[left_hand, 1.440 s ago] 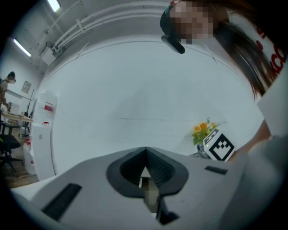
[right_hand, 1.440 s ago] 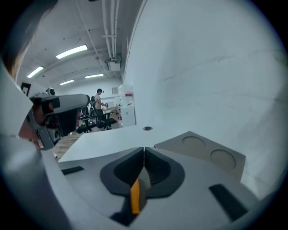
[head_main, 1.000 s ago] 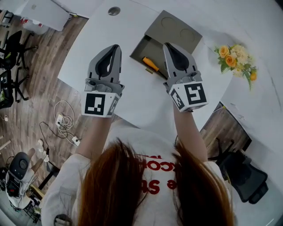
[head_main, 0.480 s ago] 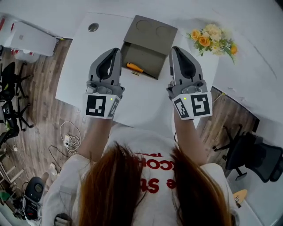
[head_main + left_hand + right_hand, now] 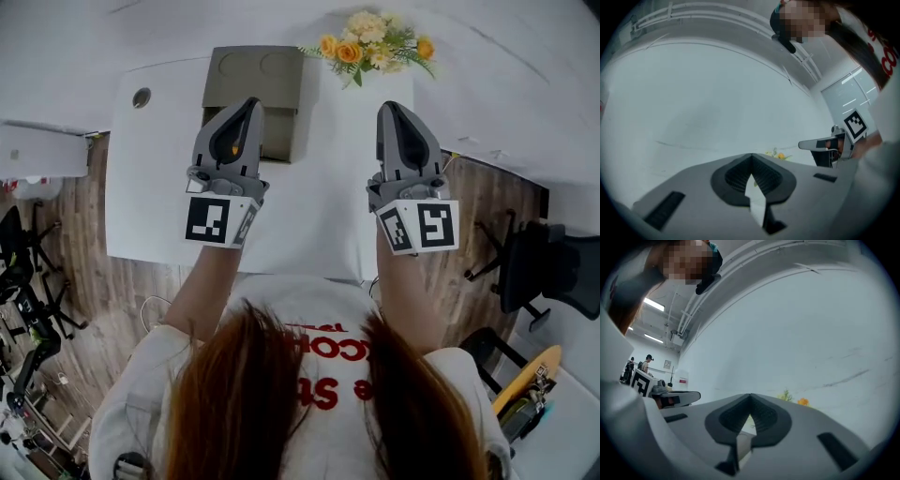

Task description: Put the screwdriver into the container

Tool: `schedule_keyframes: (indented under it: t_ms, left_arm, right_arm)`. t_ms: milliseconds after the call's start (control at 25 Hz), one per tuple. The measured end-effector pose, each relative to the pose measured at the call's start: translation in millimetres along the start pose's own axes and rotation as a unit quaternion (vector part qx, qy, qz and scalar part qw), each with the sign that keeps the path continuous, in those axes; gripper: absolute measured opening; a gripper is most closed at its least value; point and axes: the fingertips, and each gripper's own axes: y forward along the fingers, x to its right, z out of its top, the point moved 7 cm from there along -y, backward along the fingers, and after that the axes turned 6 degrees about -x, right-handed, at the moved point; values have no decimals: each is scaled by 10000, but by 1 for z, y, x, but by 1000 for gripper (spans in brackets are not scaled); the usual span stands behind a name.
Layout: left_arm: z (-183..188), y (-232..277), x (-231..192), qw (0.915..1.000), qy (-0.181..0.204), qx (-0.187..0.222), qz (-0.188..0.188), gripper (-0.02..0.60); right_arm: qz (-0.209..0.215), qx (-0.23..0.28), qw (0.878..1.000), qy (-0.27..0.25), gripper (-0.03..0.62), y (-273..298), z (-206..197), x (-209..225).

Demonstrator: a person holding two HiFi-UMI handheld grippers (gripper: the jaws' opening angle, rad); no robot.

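Observation:
The olive-grey container (image 5: 279, 131) stands open at the far side of the white table (image 5: 309, 211), its lid (image 5: 253, 64) folded back. Only a sliver of the orange screwdriver (image 5: 234, 141) shows, inside the container, through the hollow of my left gripper (image 5: 251, 100). That gripper hangs over the container's near left part, shut and empty. My right gripper (image 5: 387, 105) is shut and empty too, held to the right of the container over bare table. In both gripper views the jaws (image 5: 751, 155) (image 5: 750, 395) meet at the tips and point at a pale wall.
A bunch of orange and yellow flowers (image 5: 370, 47) lies at the table's far edge, right of the container. A round cable hole (image 5: 142, 97) is at the far left corner. An office chair (image 5: 548, 272) stands right of the table, a white cabinet (image 5: 42, 150) on the left.
The head view has swung, so the container and the flowers slid leftwards in the picture. Both grippers stayed shut and empty, now nearer me than the container; the screwdriver stayed in the container.

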Motion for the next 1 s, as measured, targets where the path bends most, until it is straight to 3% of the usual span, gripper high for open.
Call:
schedule_keyframes:
  t_ms: [280,1000]
  left_arm:
    - [0,12,22,9997,1,-6,-235,5]
    - [-2,8,25,9998,-9,-21,-173,5]
  right_arm:
    - [-418,1,9991,-95,3,-25,2,21]
    - [-370,69,9993,-46,3,-23,4,15]
